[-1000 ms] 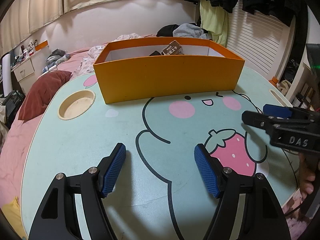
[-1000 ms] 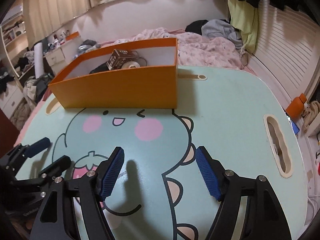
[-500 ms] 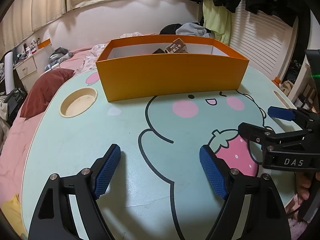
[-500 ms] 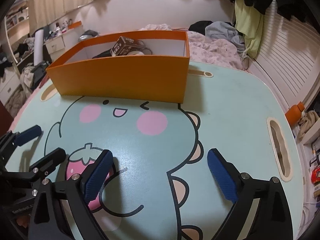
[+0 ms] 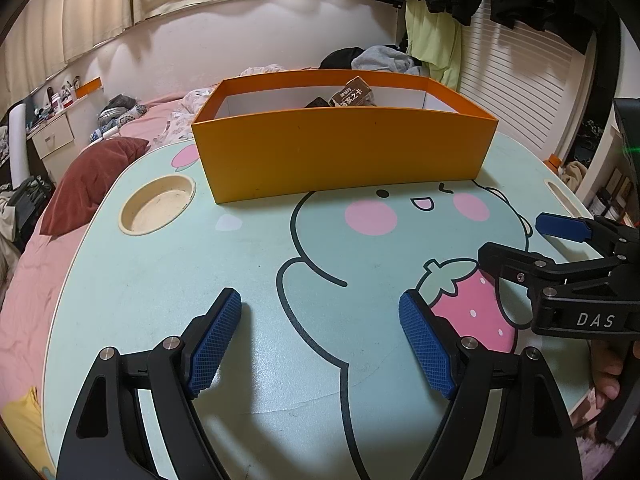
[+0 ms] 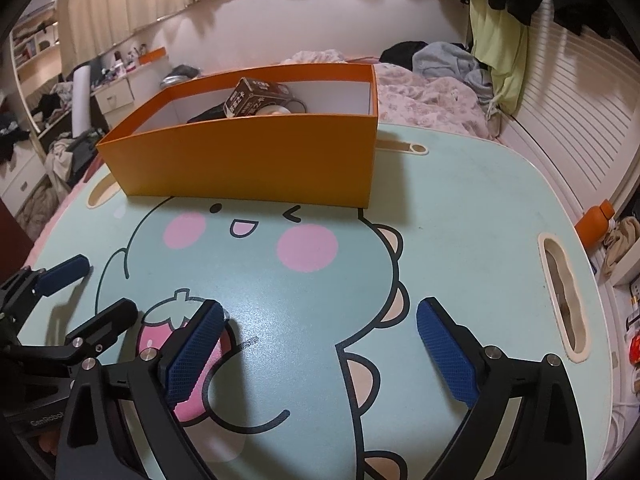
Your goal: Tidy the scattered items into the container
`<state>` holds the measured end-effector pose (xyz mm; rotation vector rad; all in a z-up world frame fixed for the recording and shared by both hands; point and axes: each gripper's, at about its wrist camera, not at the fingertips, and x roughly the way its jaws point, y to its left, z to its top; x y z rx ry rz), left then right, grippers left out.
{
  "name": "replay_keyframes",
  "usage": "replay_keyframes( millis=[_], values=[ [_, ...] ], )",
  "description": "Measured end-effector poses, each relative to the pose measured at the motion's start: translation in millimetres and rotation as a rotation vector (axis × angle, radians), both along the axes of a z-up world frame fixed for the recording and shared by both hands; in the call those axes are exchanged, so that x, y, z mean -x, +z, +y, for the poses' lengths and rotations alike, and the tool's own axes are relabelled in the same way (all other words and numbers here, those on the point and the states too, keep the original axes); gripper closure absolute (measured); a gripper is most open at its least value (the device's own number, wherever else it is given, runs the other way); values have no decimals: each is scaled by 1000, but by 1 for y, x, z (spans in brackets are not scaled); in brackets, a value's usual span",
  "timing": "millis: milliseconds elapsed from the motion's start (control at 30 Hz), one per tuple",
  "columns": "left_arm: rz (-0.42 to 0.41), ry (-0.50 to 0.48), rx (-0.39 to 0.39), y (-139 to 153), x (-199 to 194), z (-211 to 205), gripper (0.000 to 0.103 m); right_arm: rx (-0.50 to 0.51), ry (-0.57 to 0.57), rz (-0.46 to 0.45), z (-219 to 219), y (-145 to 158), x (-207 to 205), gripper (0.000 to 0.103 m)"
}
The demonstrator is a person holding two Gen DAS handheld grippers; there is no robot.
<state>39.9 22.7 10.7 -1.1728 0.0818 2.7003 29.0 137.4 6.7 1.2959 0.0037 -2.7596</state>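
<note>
The left gripper [image 5: 320, 320] has its blue fingers [image 5: 214, 344] spread wide with nothing between them, only the bare bench [image 5: 160, 280] under the gap; the right gripper [image 6: 320, 336] likewise has its fingers [image 6: 446, 354] spread apart and empty. Both sets have just been opening, the left one's earlier in the second. Each tilts down at the mint-green bench top printed with a cartoon dinosaur [image 5: 400, 216] holding a pink strawberry [image 5: 468, 312]. In the left view the right gripper enters from the right edge, over the strawberry; in the right view the left one shows at the left edge. Farther out, the orange container [image 5: 344, 152] stands on the far part of the bench, just above the dinosaur's face. Inside it lie a brown carton [image 6: 250, 98] leaning on other items, partly hidden by the wall. A round cup recess [image 5: 158, 204] sits left of the container. Beyond the bench lies a bed [image 6: 432, 96] with rumpled clothes
</note>
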Motion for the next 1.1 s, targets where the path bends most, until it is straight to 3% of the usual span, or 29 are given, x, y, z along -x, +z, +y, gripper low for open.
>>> replay_keyframes(
  millis=[1100],
  values=[
    [1, -5, 0, -2, -1, -2, 22, 4, 4, 2, 3, 1, -2, 6]
  ],
)
